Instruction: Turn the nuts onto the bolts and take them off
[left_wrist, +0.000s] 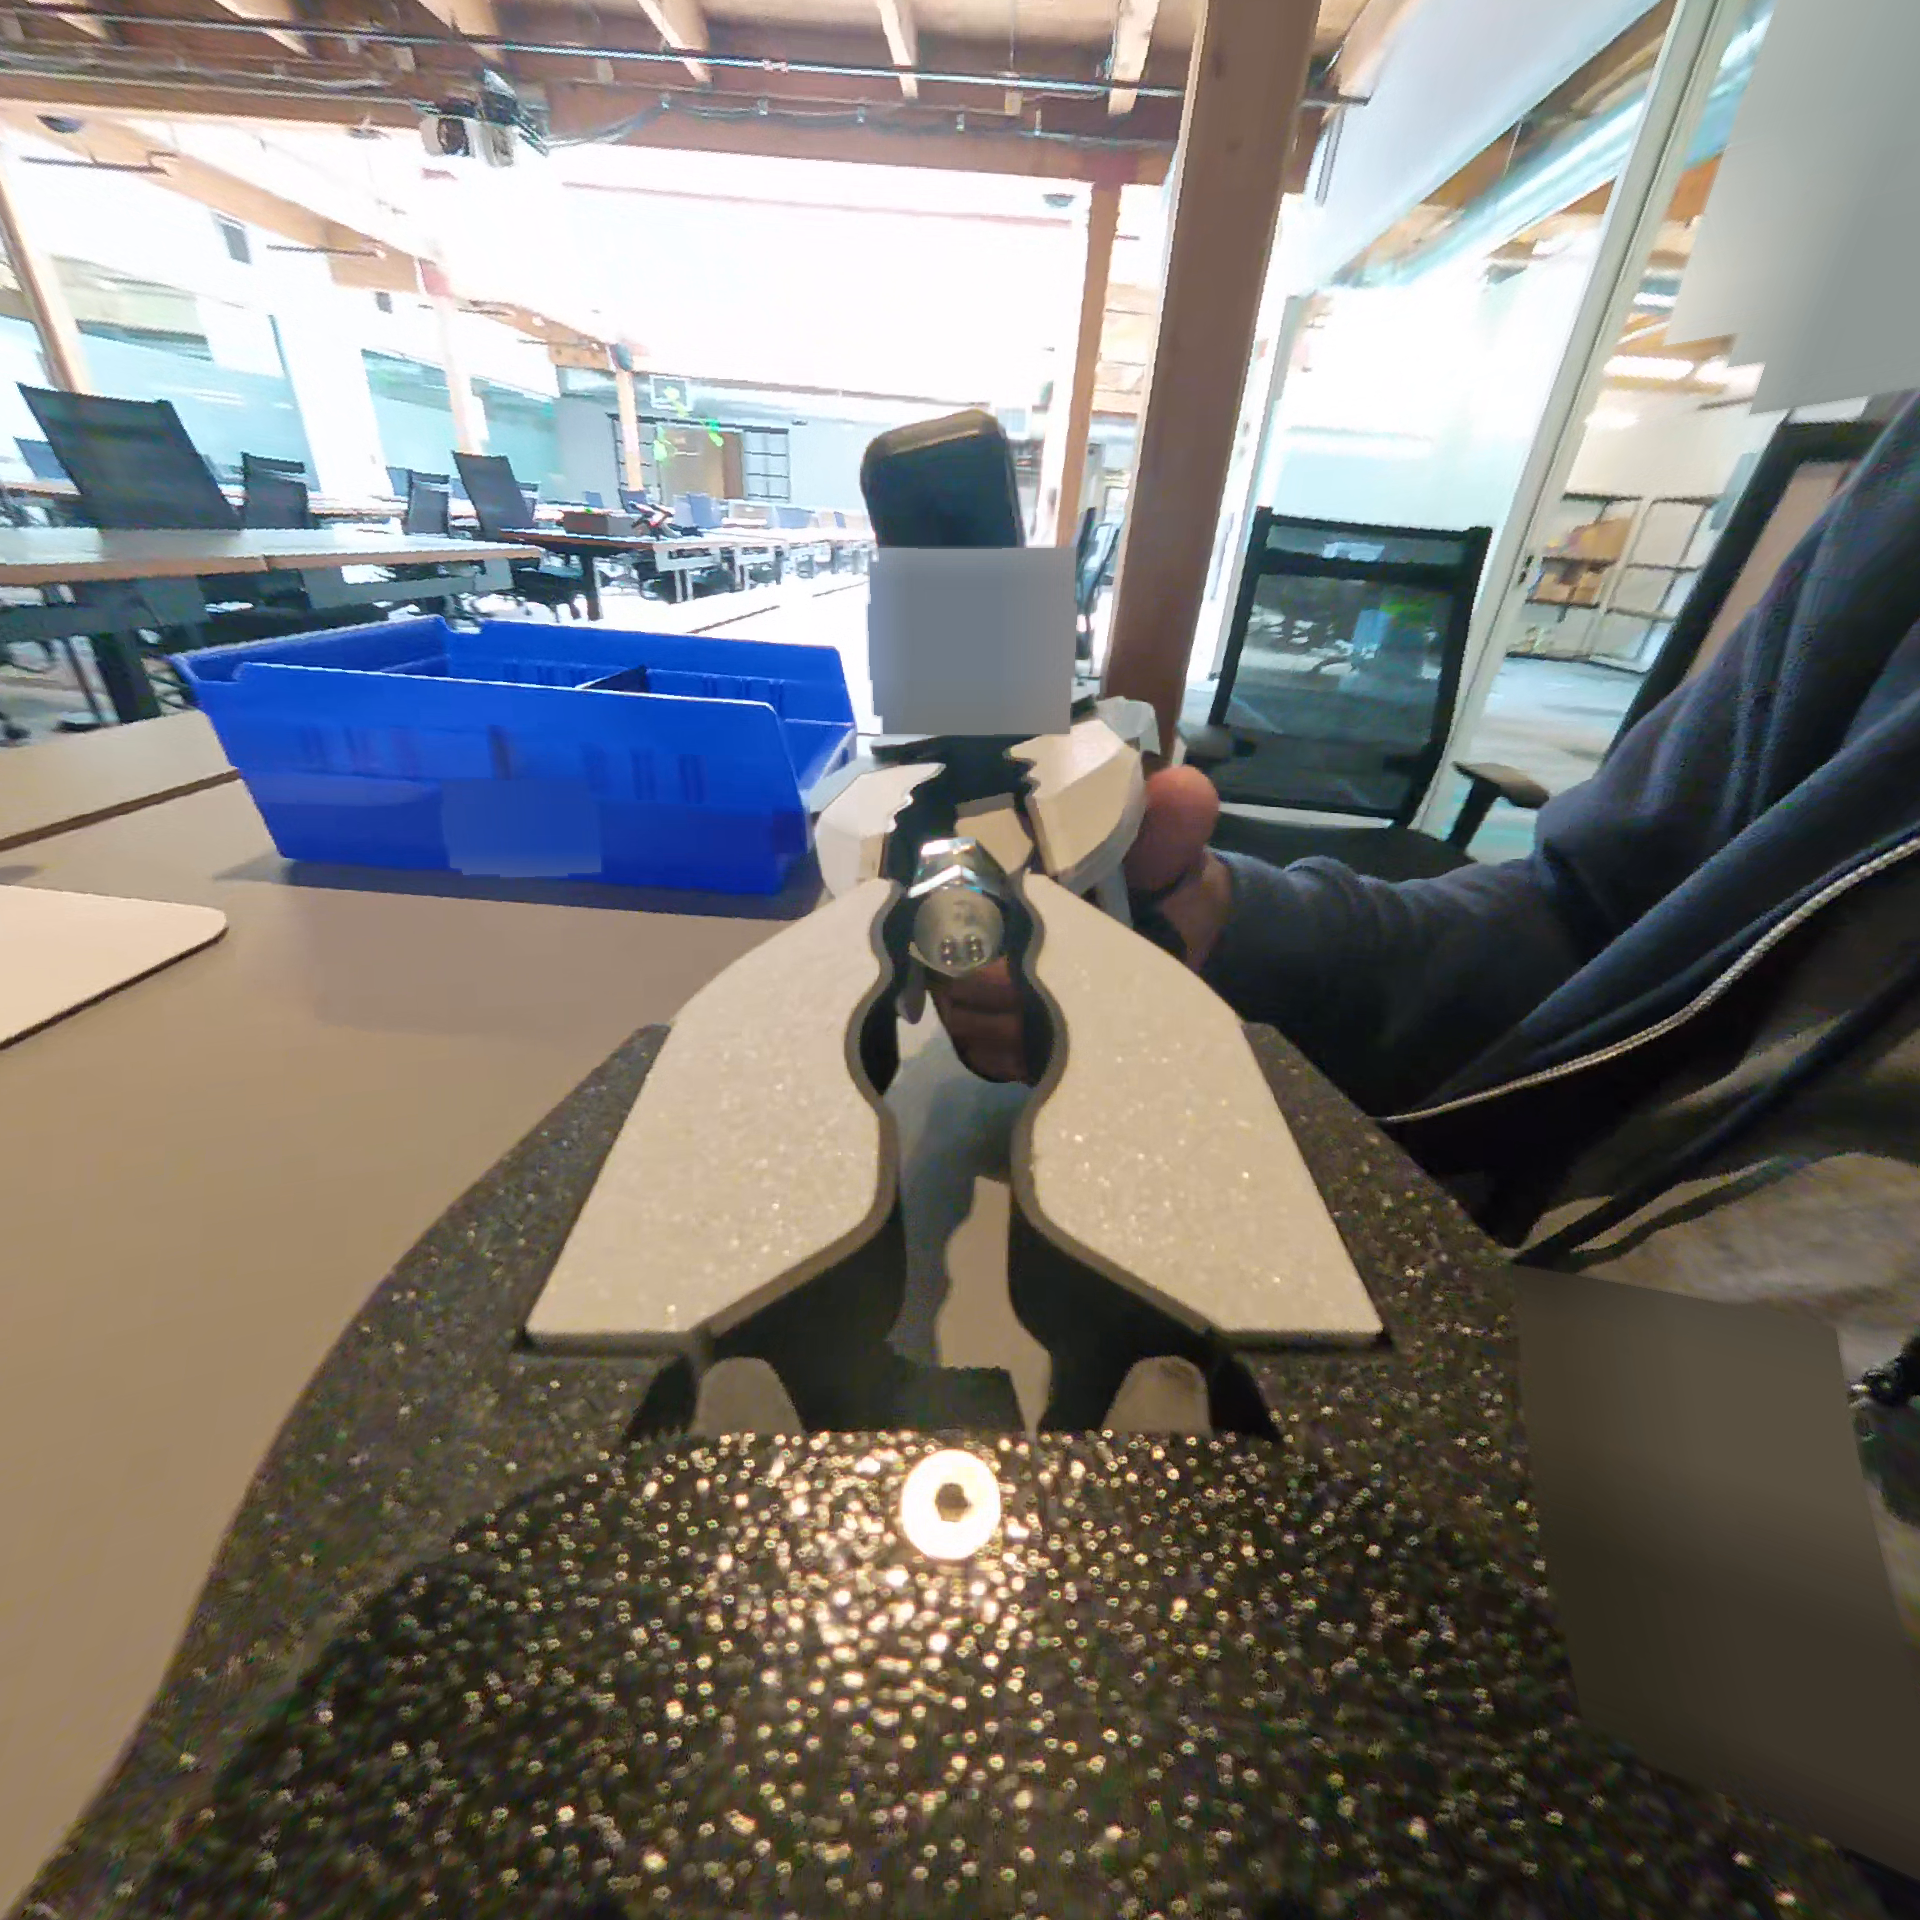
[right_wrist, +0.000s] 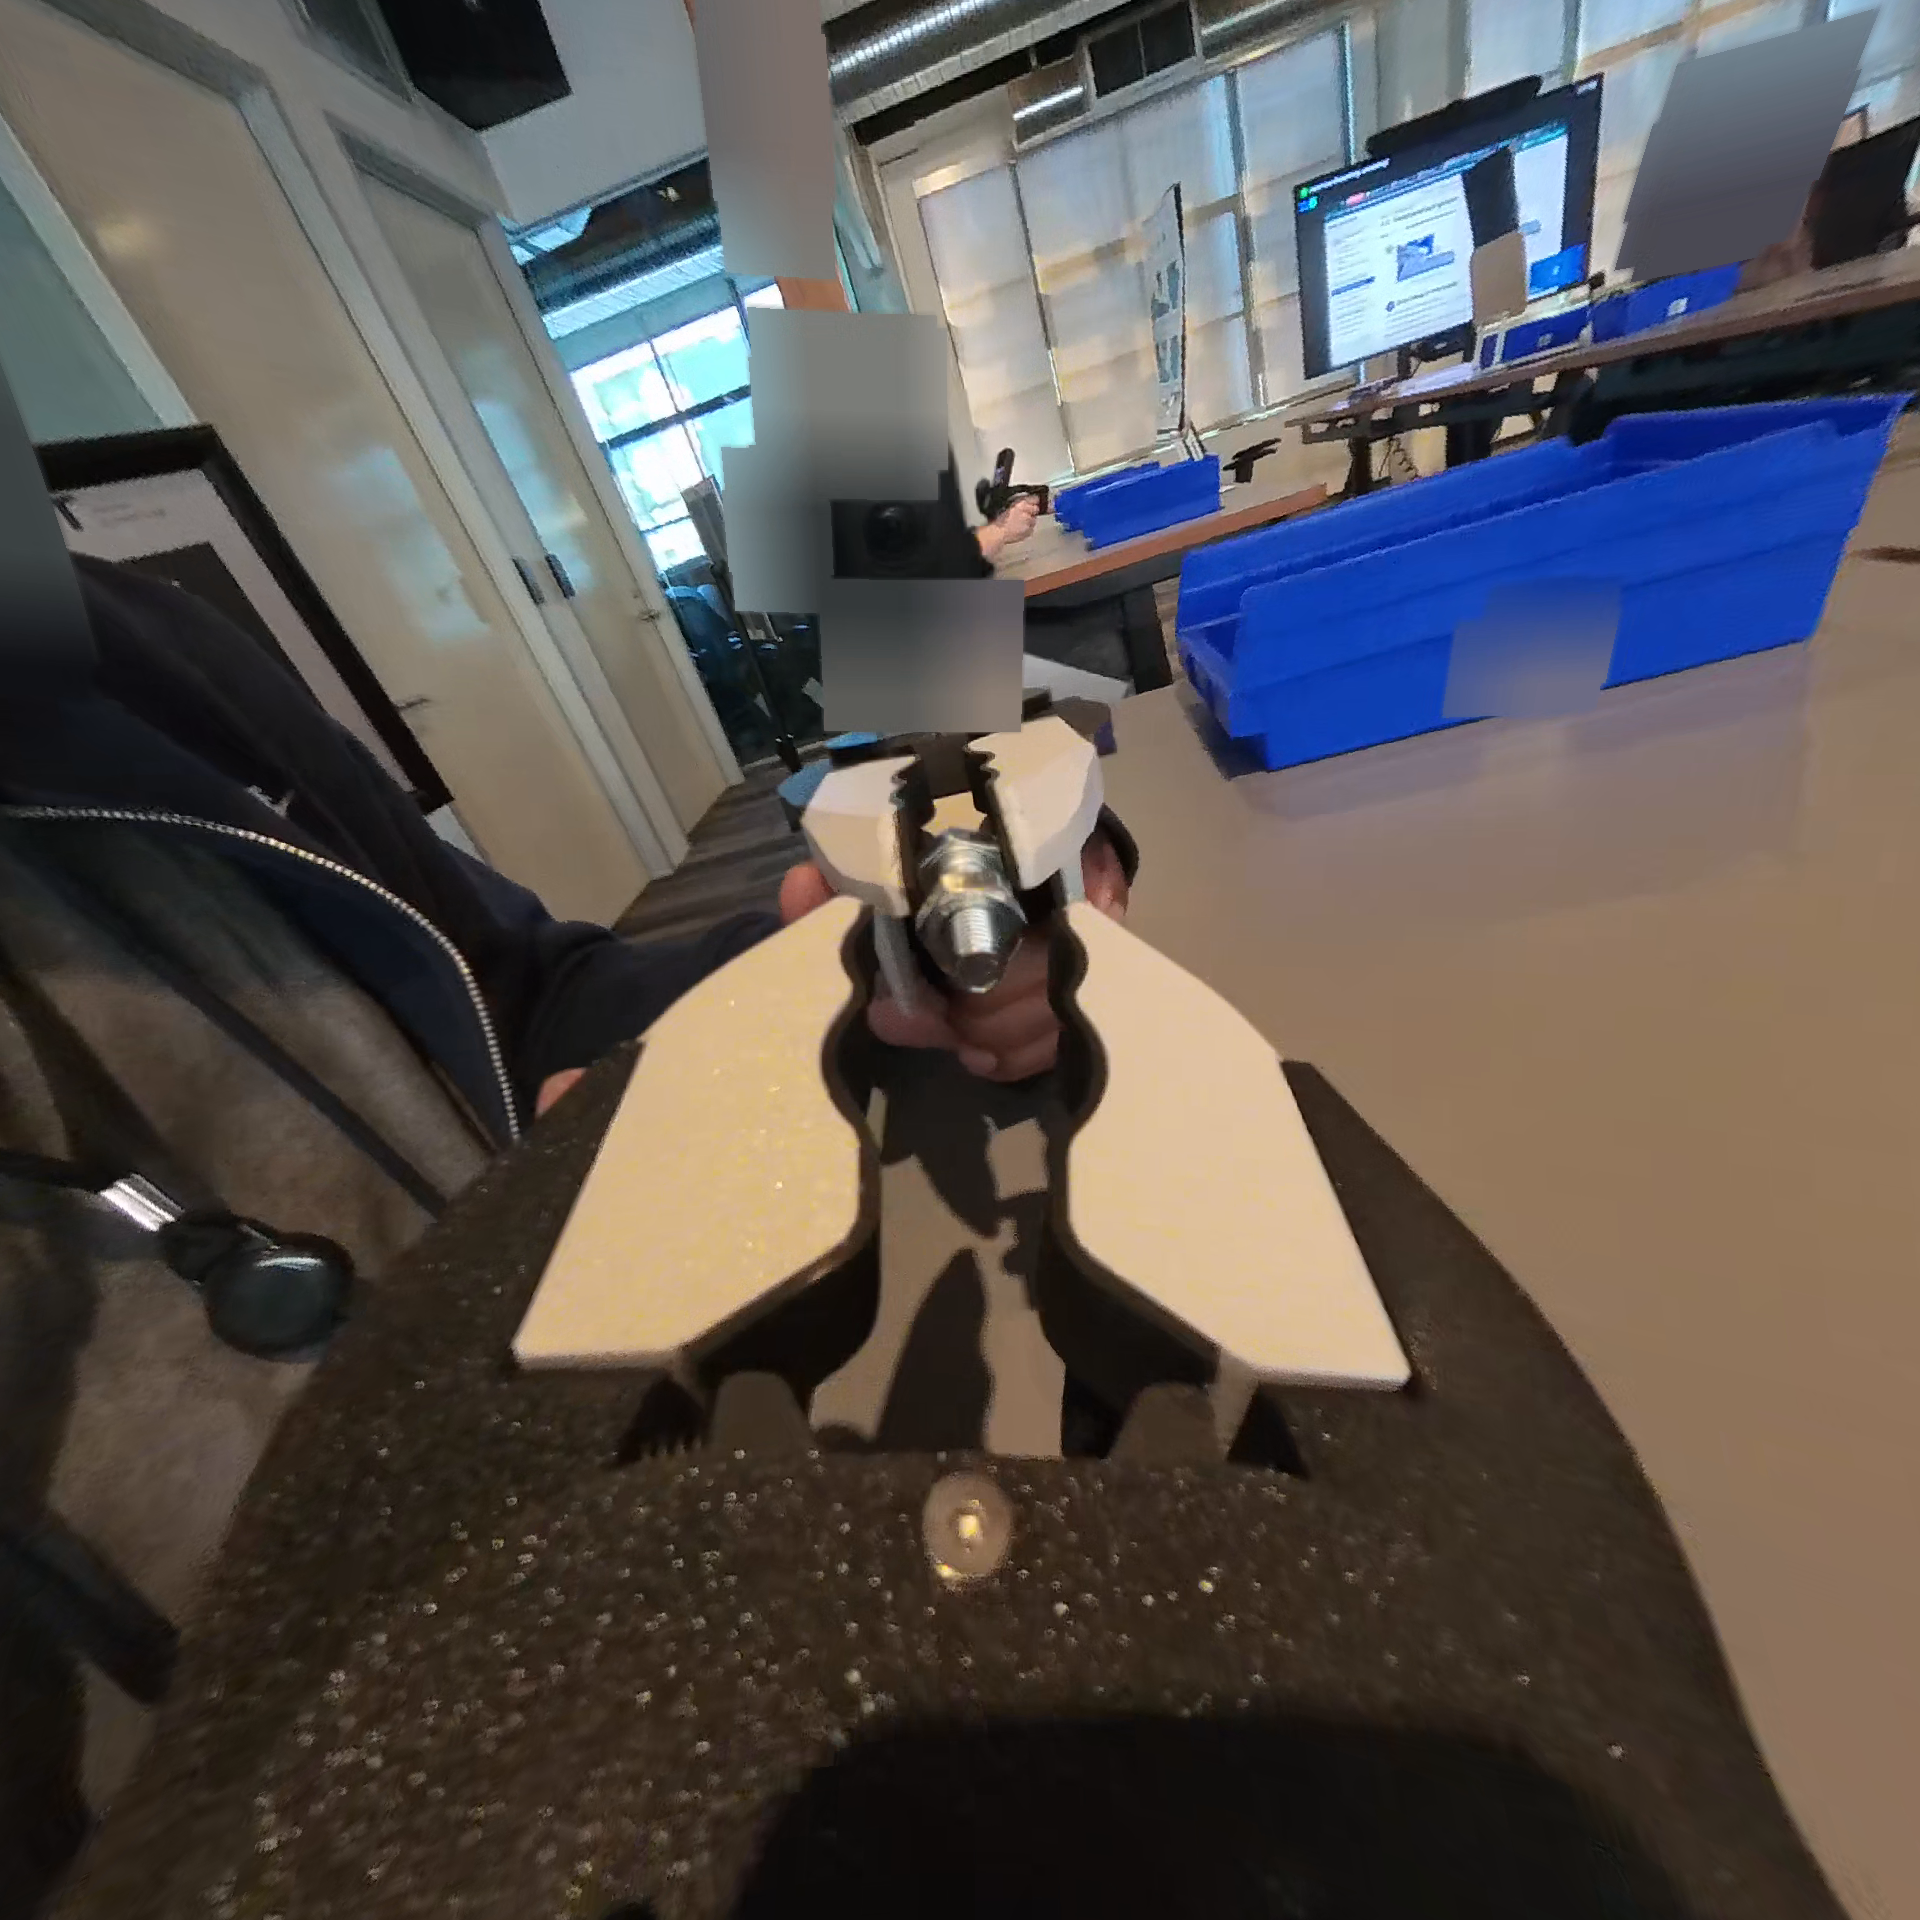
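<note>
Mid-frame, above the surface (left_wrist: 416, 987): left gripper (left_wrist: 951, 935) jaws pinching bolt (left_wrist: 956, 925) head; right gripper (right_wrist: 971, 935) jaws pinching nut (right_wrist: 961, 883), partly threaded; whether going on or off, cannot tell.

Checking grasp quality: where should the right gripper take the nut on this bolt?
On two opposite hex flats of the nut, approaching from the threaded tip: the bolt points its thread at the right gripper, while the left gripper occupies the head end.
</note>
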